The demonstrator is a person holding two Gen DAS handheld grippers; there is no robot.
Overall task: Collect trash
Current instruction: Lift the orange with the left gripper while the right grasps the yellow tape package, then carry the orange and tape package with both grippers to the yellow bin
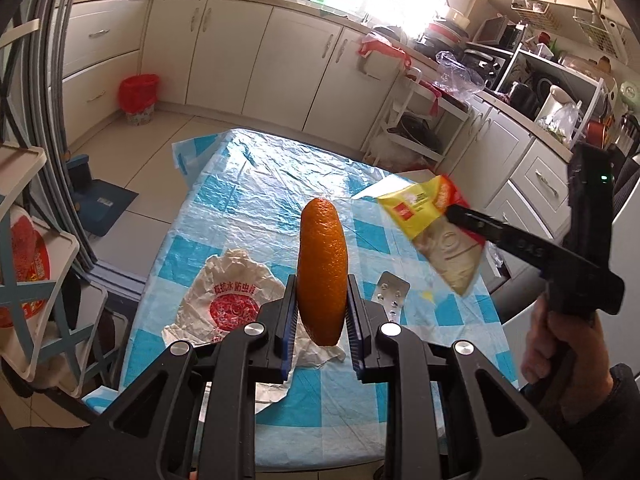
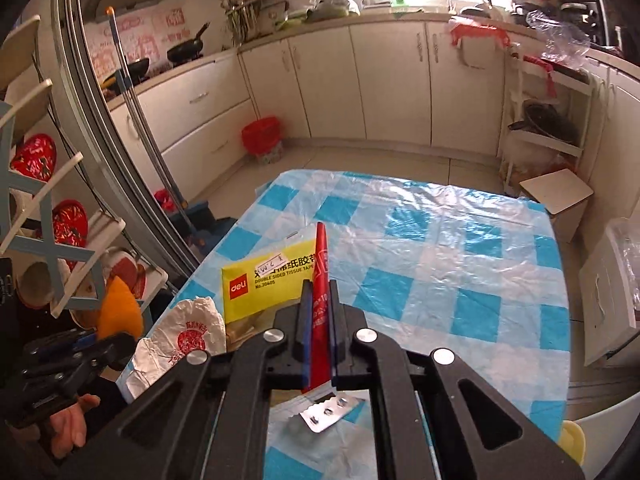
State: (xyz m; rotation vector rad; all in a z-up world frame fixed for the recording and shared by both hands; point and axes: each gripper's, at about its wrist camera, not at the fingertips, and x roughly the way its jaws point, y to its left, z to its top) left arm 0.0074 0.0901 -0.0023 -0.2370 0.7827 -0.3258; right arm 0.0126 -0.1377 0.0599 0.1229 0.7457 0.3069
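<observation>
My left gripper (image 1: 322, 280) is shut on a piece of orange peel (image 1: 322, 264), which stands upright between the blue pads above the table. In the right wrist view the peel (image 2: 118, 308) and left gripper (image 2: 92, 340) show at the far left. My right gripper (image 2: 320, 284) is shut on the red edge of a yellow tape packet (image 2: 264, 280) and holds it clear of the table. The left wrist view shows that packet (image 1: 424, 208) hanging from the right gripper (image 1: 450, 212). A crumpled white wrapper (image 1: 228, 292) with red print and a silver blister strip (image 1: 392, 292) lie on the table.
The table (image 1: 256, 184) wears a blue and white checked plastic cover. A red-lined bin (image 2: 262, 136) stands on the floor by the cabinets beyond it. A cardboard box (image 2: 556, 192) sits off the far right corner, and a shelf rack (image 2: 48, 240) stands at the left.
</observation>
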